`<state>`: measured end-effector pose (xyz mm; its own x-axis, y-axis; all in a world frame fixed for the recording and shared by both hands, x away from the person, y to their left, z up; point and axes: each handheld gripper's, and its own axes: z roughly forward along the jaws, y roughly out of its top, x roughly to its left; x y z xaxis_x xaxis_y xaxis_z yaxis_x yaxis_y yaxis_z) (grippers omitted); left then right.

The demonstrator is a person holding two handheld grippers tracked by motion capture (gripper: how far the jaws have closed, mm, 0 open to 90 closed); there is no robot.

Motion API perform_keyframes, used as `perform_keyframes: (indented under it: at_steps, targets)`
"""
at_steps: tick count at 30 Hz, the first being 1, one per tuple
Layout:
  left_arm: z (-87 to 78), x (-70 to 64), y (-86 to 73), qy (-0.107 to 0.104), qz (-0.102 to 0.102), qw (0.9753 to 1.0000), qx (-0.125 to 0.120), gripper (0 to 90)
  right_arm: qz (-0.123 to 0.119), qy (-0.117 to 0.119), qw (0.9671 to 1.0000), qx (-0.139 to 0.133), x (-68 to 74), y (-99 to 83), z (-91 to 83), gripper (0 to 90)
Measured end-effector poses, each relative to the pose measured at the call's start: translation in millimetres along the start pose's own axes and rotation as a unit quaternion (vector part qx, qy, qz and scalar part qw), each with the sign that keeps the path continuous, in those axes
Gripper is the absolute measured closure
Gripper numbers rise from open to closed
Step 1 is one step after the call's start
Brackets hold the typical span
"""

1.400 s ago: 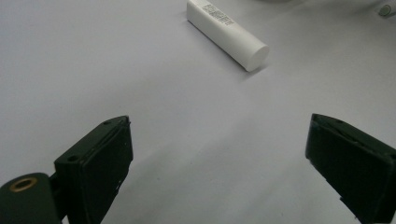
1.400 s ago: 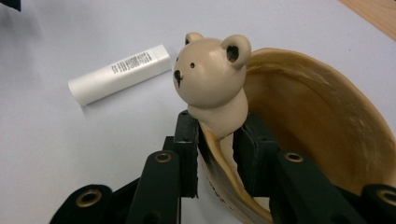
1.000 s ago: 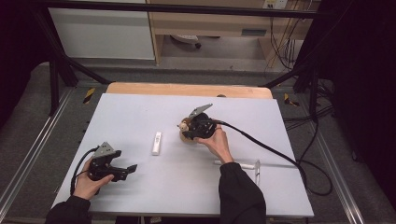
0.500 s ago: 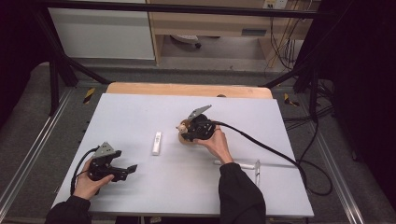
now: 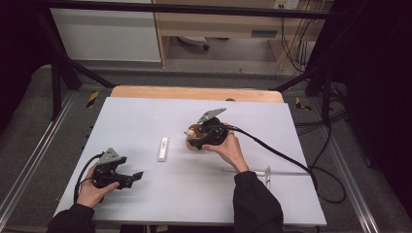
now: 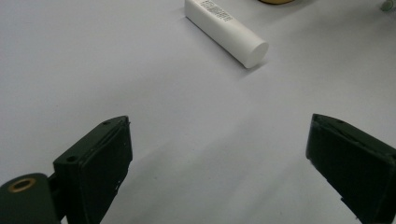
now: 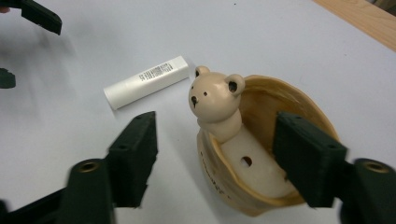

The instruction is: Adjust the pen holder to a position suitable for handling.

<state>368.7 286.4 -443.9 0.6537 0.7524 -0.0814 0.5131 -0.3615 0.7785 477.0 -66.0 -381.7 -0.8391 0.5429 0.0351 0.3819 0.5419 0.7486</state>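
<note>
A tan ceramic holder with a small bear figure (image 7: pixel 217 105) stands near the table's middle (image 5: pixel 193 138). My right gripper (image 7: pixel 219 158) is open around it. One jaw is outside the holder's left wall and the other is over its hollow, beside the bear's body. In the high view this gripper (image 5: pixel 194 137) sits right at the holder. A white tube (image 5: pixel 163 148) lies flat to the holder's left (image 7: pixel 147 81). My left gripper (image 5: pixel 137 176) is near the front left of the table. It is open and empty (image 6: pixel 219 154), with the white tube (image 6: pixel 226 30) lying ahead of it.
A thin white stick-like item (image 5: pixel 252 172) lies to the right of the right forearm. The grey tabletop (image 5: pixel 145 116) ends in a wooden strip (image 5: pixel 194 92) at the far edge. Black cables (image 5: pixel 286 155) trail off to the right.
</note>
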Motion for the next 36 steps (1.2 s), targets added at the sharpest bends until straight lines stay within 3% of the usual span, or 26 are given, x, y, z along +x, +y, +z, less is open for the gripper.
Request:
perform_keyframes:
  at_steps: [1,5,10,14,23,24,30,33,36]
  targets:
    - [0.1,0.0,0.0,0.000,0.000,1.0000,0.001,6.6,0.003,-0.006,1.0000,0.000,2.7,0.0,-6.9,21.2]
    - [0.5,-0.5,0.4,0.003,-0.004,1.0000,0.002,6.1,0.004,-0.011,0.9999,-0.001,6.7,-0.9,-17.8,14.1]
    - [1.2,-1.1,1.1,0.004,-0.007,1.0000,0.005,5.7,0.033,-0.010,0.9993,-0.011,11.6,-10.5,-36.9,5.2]
    - [1.9,-2.0,1.7,0.003,-0.007,0.9999,0.006,5.6,0.042,-0.016,0.9989,-0.010,13.2,-19.9,-44.6,3.3]
    - [3.2,-4.6,3.4,0.003,-0.005,0.9999,0.011,5.6,0.070,-0.029,0.9971,-0.009,9.2,-62.6,-58.5,0.7]
    - [3.5,-5.3,3.8,0.002,-0.006,0.9999,0.011,5.8,0.081,-0.031,0.9962,-0.010,7.1,-73.7,-60.9,0.6]
    - [4.3,-8.3,6.3,0.002,-0.005,0.9999,0.013,6.0,0.084,-0.035,0.9957,-0.016,3.1,-100.3,-68.9,0.6]
    - [5.2,-9.5,8.7,0.002,-0.011,0.9999,0.012,6.5,0.094,-0.044,0.9945,-0.017,-0.4,-118.5,-77.5,0.6]
    - [7.2,-11.4,11.5,0.003,-0.012,0.9998,0.014,6.7,0.104,-0.046,0.9934,-0.015,-2.6,-125.7,-82.6,0.6]
